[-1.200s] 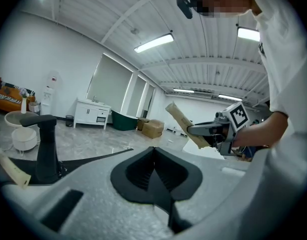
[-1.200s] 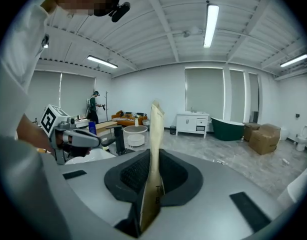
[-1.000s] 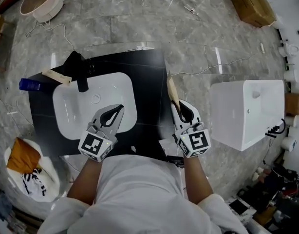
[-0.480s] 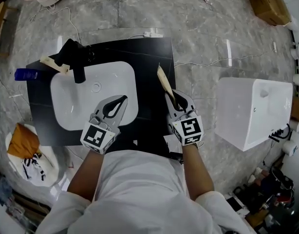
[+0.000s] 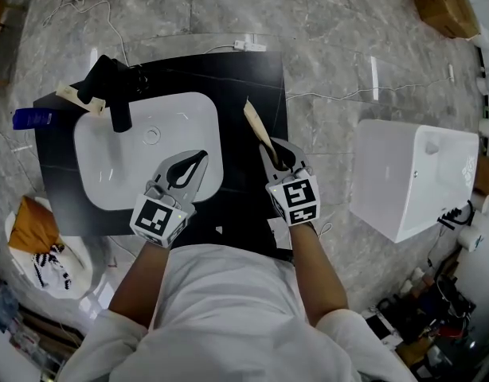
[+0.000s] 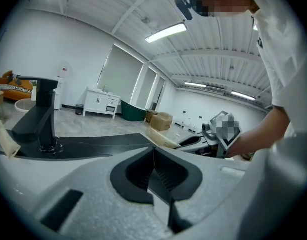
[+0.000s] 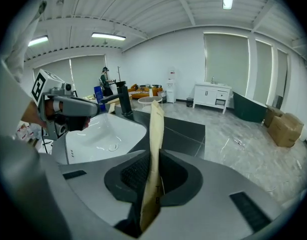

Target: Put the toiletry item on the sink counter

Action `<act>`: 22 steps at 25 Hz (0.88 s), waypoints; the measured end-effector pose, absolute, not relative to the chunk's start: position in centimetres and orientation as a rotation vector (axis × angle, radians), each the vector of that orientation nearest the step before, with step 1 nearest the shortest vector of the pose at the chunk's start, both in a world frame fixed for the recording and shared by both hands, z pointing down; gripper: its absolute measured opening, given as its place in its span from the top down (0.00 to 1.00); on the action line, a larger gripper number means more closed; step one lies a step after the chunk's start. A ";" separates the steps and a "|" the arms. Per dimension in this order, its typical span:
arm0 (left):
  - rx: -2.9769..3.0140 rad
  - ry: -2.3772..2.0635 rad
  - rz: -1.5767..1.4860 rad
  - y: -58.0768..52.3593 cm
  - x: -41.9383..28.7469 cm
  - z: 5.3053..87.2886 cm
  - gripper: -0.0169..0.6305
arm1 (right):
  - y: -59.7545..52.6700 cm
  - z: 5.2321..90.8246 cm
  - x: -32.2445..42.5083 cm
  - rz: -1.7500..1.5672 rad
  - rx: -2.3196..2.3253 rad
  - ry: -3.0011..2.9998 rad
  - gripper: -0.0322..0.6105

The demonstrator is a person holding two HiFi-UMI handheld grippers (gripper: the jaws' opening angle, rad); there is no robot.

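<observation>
Since the right gripper (image 5: pixel 276 151), pinching the packet (image 5: pixel 256 126), has shifted toward mid-frame over the counter (image 5: pixel 252 86), set-down looks near; the left gripper's (image 5: pixel 198 159) jaws meet empty.

Grippers: two, left gripper (image 5: pixel 198 159) and right gripper (image 5: pixel 275 151)
Beige packets: two, held packet (image 5: pixel 256 126) and second packet (image 5: pixel 69 95) (both flat, same colour)
Tap (image 5: pixel 109 90): one
Blue bottle (image 5: pixel 29 118): one
Basin (image 5: pixel 109 165): one
White fixture (image 5: pixel 412 177): one (I cannot tell its kind)
Cardboard box (image 5: pixel 444 6): one
</observation>
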State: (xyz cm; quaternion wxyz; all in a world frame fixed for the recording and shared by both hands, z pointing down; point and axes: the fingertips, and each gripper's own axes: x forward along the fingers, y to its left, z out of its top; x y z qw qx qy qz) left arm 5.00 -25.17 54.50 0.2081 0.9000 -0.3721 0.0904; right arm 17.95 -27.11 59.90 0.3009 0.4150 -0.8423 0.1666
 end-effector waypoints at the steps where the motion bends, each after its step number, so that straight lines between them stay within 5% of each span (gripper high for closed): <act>1: 2.496 -1.038 0.258 -25.2 5.0 54.7 0.95 | -27.0 60.4 17.9 0.443 1.091 -2.223 0.88; 22: 2.438 -0.996 0.289 -23.7 4.4 58.5 0.95 | -26.4 64.4 17.3 0.496 1.017 -2.137 0.88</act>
